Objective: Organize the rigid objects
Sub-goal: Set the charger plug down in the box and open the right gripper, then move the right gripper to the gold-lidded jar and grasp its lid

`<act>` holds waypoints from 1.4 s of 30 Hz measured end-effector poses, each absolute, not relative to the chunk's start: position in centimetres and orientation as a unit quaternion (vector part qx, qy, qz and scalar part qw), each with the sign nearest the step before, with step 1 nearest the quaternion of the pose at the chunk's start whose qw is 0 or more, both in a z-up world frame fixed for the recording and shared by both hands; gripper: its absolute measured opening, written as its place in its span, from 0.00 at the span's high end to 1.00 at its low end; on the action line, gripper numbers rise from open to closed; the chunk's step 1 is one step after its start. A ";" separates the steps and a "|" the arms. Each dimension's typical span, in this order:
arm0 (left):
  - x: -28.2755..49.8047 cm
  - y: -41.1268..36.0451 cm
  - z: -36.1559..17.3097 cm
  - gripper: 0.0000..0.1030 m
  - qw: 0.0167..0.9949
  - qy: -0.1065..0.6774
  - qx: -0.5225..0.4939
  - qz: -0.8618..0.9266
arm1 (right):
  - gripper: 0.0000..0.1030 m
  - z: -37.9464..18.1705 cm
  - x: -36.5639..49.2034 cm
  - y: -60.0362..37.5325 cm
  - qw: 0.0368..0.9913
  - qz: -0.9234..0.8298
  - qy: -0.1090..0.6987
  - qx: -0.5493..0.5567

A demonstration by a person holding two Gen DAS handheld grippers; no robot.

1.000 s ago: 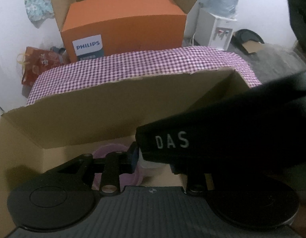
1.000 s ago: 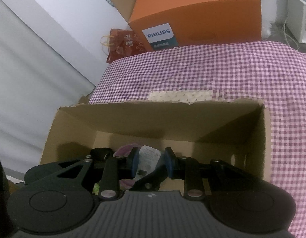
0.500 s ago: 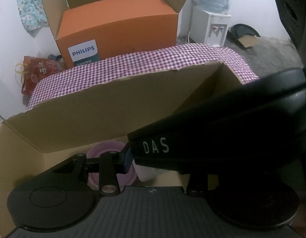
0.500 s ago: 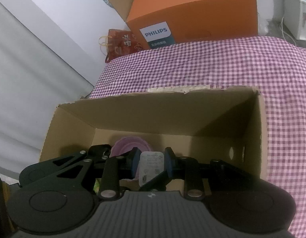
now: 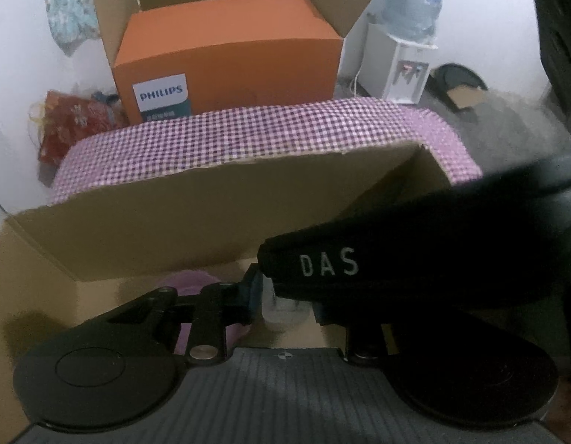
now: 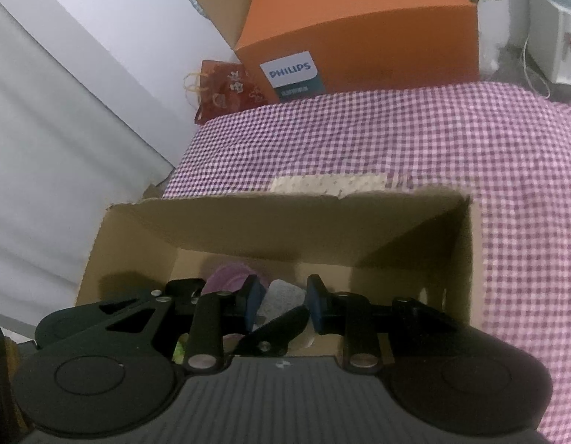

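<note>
Right wrist view: the right hand-held gripper (image 6: pixel 280 305) grips a white bottle (image 6: pixel 280 296) inside a cardboard box (image 6: pixel 322 222). The left hand-held gripper's (image 5: pixel 281 296) opening cannot be told.

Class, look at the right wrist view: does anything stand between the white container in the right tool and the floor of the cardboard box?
Nothing visible blocks it. The right tool holds the white container inside the cardboard box; a purple bowl lies to its left.
</note>
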State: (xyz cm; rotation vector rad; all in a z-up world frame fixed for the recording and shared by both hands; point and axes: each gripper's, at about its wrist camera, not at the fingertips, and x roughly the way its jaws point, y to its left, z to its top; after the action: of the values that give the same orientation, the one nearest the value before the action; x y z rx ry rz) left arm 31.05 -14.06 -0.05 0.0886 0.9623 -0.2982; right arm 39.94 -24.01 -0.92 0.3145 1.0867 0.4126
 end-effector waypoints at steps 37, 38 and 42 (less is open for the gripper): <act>13.4 -7.7 7.4 0.41 0.914 0.357 0.039 -0.185 | 0.69 8.1 18.7 -30.0 0.861 0.269 0.340 0.266; 12.3 -7.3 7.0 0.41 0.914 0.359 0.041 -0.187 | 0.67 7.9 17.6 -30.0 0.859 0.273 0.338 0.272; 9.2 -5.7 4.9 0.40 0.905 0.378 0.033 -0.192 | 0.60 7.0 13.6 -29.5 0.850 0.281 0.336 0.293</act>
State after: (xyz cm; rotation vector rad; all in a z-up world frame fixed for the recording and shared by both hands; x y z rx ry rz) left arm 9.16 -5.71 4.86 0.0680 0.7806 -0.3959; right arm 13.55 -29.49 6.97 0.6181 0.7074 0.5910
